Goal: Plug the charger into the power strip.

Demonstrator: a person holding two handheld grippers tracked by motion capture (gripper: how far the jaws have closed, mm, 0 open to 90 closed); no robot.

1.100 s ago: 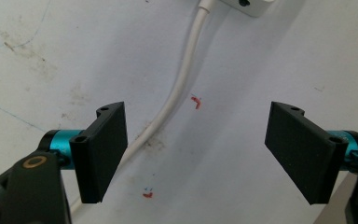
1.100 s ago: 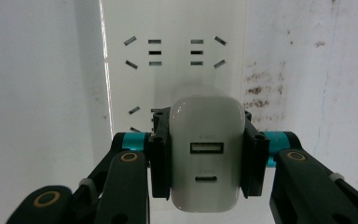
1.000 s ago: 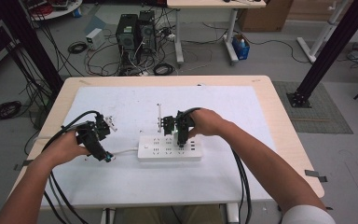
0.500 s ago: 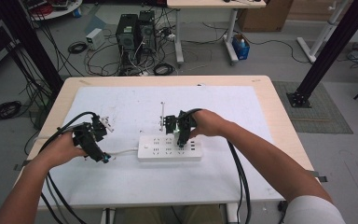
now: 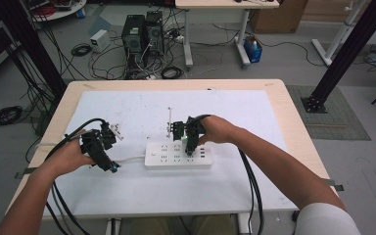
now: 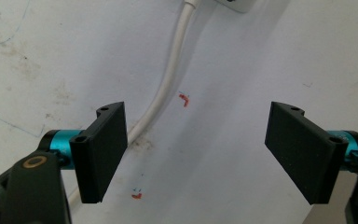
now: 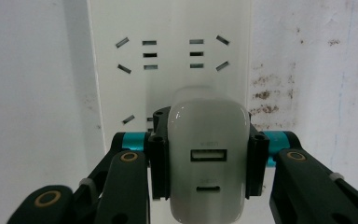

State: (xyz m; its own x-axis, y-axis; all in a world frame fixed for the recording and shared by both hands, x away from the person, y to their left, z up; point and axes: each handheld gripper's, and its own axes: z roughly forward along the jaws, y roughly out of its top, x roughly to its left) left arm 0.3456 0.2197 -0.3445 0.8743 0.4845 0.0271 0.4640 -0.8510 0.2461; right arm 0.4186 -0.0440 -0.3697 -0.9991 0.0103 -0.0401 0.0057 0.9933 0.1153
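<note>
A white power strip (image 5: 176,155) lies on the white mat in the middle of the table. My right gripper (image 5: 190,152) points down at it, shut on a white USB charger (image 7: 207,163) whose port face looks up at the camera. The jaws of the right gripper (image 7: 207,135) clamp the charger's two sides just over the strip's sockets (image 7: 168,46); its prongs are hidden. My left gripper (image 5: 112,167) hovers to the left of the strip. In its own view the left gripper (image 6: 196,121) stands open, low over the strip's white cable (image 6: 168,79), with nothing between the pads.
A small white object (image 5: 116,131) lies on the mat behind the left hand, and a thin white stick (image 5: 170,120) behind the strip. The wooden table edge (image 5: 293,122) borders the mat. Computers and cables (image 5: 142,34) sit on the floor beyond the table.
</note>
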